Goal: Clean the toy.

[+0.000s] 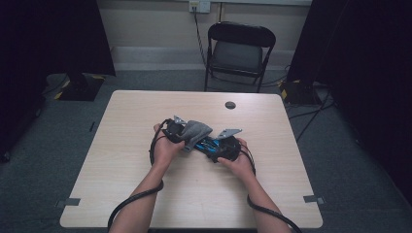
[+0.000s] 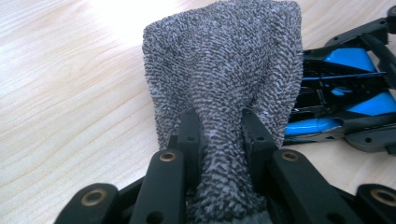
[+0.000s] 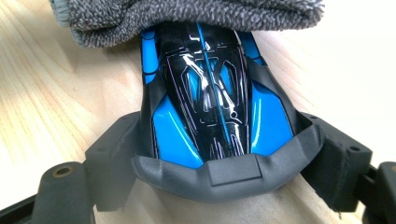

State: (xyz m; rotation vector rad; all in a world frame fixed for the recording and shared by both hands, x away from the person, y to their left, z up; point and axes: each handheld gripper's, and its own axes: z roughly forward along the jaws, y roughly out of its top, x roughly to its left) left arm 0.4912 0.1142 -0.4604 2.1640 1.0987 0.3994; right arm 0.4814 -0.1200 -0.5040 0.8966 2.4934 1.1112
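A blue and black toy car rests on the wooden table, and my right gripper is shut on it, one jaw on each flank near its grey bumper. A grey terry cloth is pinched between the jaws of my left gripper. The cloth drapes over the far end of the car and hides that end. In the left gripper view, the car lies just right of the cloth.
A round cable hole sits near the table's far edge. A black folding chair stands beyond the table. Grey tape marks sit at the two near corners. Cables trail from both grippers past my forearms.
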